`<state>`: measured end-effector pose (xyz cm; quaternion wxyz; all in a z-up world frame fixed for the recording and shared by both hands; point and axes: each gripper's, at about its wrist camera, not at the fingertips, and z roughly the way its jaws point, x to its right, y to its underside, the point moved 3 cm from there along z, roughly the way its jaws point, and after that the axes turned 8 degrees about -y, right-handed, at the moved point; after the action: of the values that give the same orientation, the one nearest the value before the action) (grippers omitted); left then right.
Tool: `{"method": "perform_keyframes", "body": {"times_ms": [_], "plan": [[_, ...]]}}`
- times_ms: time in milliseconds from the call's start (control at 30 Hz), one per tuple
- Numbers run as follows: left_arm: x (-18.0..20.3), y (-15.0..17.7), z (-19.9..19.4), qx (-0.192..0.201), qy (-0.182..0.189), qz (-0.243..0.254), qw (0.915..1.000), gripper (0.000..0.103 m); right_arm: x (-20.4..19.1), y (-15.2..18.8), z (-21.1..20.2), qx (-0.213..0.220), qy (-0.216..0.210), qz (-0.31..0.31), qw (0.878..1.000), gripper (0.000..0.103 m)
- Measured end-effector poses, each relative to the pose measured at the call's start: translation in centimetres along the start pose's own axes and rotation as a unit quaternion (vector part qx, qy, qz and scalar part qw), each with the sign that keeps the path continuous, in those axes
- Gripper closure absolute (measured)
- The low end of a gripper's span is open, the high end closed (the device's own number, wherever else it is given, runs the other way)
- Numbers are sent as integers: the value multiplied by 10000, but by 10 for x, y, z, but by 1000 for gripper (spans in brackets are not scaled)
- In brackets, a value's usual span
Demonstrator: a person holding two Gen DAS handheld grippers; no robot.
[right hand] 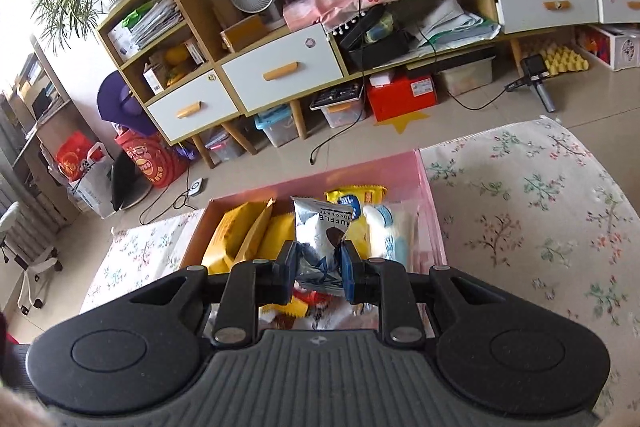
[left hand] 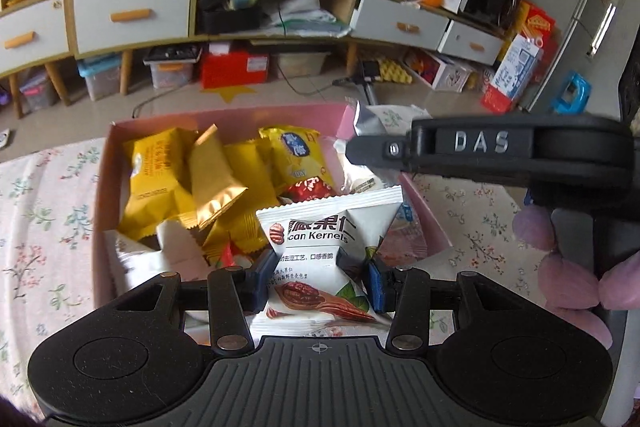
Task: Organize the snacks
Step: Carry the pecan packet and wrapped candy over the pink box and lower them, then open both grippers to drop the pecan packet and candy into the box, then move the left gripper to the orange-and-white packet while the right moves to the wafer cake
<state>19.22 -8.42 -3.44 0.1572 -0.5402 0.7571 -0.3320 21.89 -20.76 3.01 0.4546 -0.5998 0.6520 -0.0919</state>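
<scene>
A pink box [left hand: 105,187] on the floral tablecloth holds several snack packets, mostly yellow ones [left hand: 156,175]. My left gripper [left hand: 316,277] is shut on a white pecan kernels packet [left hand: 332,227] and holds it over the box's near right part. My right gripper [right hand: 318,267] is shut on a silver truffle chocolate packet [right hand: 320,223] above the same pink box [right hand: 430,195]. The right gripper also shows from the side in the left wrist view [left hand: 480,147], over the box's far right corner, with the silver packet [left hand: 372,119] at its tip.
The floral tablecloth [right hand: 532,211] stretches to the right of the box and also to its left [left hand: 44,219]. Beyond the table edge is tiled floor, a low cabinet [right hand: 280,71] with drawers, storage bins and cables.
</scene>
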Motion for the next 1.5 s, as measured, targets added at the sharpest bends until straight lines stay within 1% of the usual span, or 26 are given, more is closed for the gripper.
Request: {"method": "perform_keyframes", "body": {"times_ms": [67, 100, 267, 500, 533, 567, 600, 633, 667, 800, 867, 933, 1000, 1033, 1133, 1200, 1267, 1300, 1367, 1433, 1500], "plan": [[-1, -2, 3, 2, 103, -34, 9999, 60, 2, -3, 4, 21, -40, 29, 10000, 82], [0, -3, 5, 16, 99, -25, 9999, 60, 3, -4, 7, 31, -71, 46, 10000, 82], [-1, -5, 19, 0, -104, 84, 9999, 60, 7, -7, 17, 46, -87, 91, 9999, 82], [-3, -7, 24, 185, -151, 79, 9997, 59, 11, -6, 24, 24, -30, 182, 9998, 81], [-3, -8, 23, 204, -141, 73, 9997, 59, 11, -6, 24, 21, -17, 182, 9998, 79], [-2, -7, 22, 230, -123, 79, 9996, 56, 10, -6, 23, 32, 4, 186, 9998, 77], [-2, -7, 20, 235, -110, 95, 9996, 49, 9, -7, 22, 58, 22, 193, 9998, 75], [-1, -5, 19, 238, -95, 112, 9996, 45, 9, -7, 20, 64, 13, 200, 9998, 67], [1, -5, 17, 254, -87, 131, 9996, 36, 8, -8, 18, 79, 0, 206, 9998, 62], [5, -2, 7, 349, -79, 193, 9992, 25, 5, -10, 12, 109, 60, 141, 9998, 56], [7, 0, 1, 366, -63, 191, 9991, 22, 4, -10, 8, 112, 102, 88, 9998, 48], [8, 2, -5, 361, -82, 174, 9992, 21, 2, -9, 4, 103, 140, 44, 9998, 45], [9, 4, -11, 368, -83, 156, 9992, 16, 1, -8, 0, 82, 173, 34, 9998, 40], [10, 5, -15, 378, -101, 152, 9991, 15, 1, -8, -2, 69, 189, 36, 9998, 36], [11, 10, -26, 385, -160, 151, 9990, 13, -2, -6, -10, 61, 222, -14, 9997, 31], [11, 13, -34, 382, -226, 128, 9989, 10, -6, -3, -15, 22, 295, -112, 9995, 27], [9, 18, -42, 364, -287, 70, 9989, 8, -9, 0, -20, -19, 363, -225, 9991, 20], [9, 21, -46, 354, -328, 50, 9988, 7, -10, 2, -22, -35, 389, -281, 9988, 18], [8, 27, -52, 297, -437, 32, 9986, 6, -14, 6, -29, -48, 423, -363, 9984, 12], [6, 34, -59, 224, -565, -13, 9982, 6, -15, 11, -35, -70, 449, -406, 9981, 8], [2, 42, -65, 178, -688, -69, 9974, 4, -16, 15, -40, -99, 487, -433, 9978, 6]]}}
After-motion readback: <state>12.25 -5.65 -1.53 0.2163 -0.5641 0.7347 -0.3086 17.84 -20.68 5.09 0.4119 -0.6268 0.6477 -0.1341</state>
